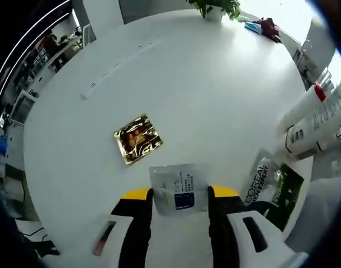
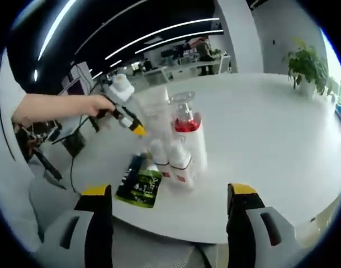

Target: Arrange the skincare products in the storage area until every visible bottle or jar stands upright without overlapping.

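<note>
In the right gripper view a tight cluster of white tubes (image 2: 181, 159) stands near the desk (image 2: 271, 139) edge, with a clear-capped bottle (image 2: 185, 114) holding red liquid upright among them. A dark green sachet (image 2: 140, 181) lies flat beside their bases, right at the rim. The right gripper (image 2: 169, 204) hangs off the desk edge, fingers spread wide around nothing.

In the left gripper view the left gripper (image 1: 180, 196) has its fingers either side of a flat white sachet (image 1: 179, 187); contact cannot be judged. A gold foil packet (image 1: 137, 138) lies just beyond. The far half of the desk is bare up to a potted plant (image 1: 214, 8) at the far edge.
</note>
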Motion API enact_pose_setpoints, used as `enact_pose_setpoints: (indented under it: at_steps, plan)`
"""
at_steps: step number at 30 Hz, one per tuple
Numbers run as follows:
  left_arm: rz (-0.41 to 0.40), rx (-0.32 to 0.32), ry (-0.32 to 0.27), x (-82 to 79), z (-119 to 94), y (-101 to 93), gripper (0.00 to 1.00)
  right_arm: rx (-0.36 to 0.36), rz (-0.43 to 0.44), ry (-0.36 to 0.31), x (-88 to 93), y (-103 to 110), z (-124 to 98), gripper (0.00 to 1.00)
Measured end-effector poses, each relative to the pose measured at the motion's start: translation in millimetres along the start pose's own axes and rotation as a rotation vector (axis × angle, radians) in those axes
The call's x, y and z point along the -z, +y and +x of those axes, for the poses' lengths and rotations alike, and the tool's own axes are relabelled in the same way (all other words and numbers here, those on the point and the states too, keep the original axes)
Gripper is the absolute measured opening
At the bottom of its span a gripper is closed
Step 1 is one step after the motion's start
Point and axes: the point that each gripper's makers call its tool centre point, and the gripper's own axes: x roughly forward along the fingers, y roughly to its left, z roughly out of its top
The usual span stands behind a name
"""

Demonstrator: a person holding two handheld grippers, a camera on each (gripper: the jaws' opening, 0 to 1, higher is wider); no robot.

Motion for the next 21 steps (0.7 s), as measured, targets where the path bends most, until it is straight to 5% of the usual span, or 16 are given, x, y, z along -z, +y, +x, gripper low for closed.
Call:
enact_pose_setpoints:
  at_steps: [6, 21]
  plan:
    - [0.156, 0.042, 0.027, 11.5, -12.1, -5.1, 0.44, 0.024, -0.084, 0.057, 7.9, 2.4, 4.5, 0.84]
    - [0.411, 0.186, 0.124, 85.5, -49.9, -67.3, 0.44, 0.026, -0.171, 0.126, 17.4, 9.2, 5.7, 0.85]
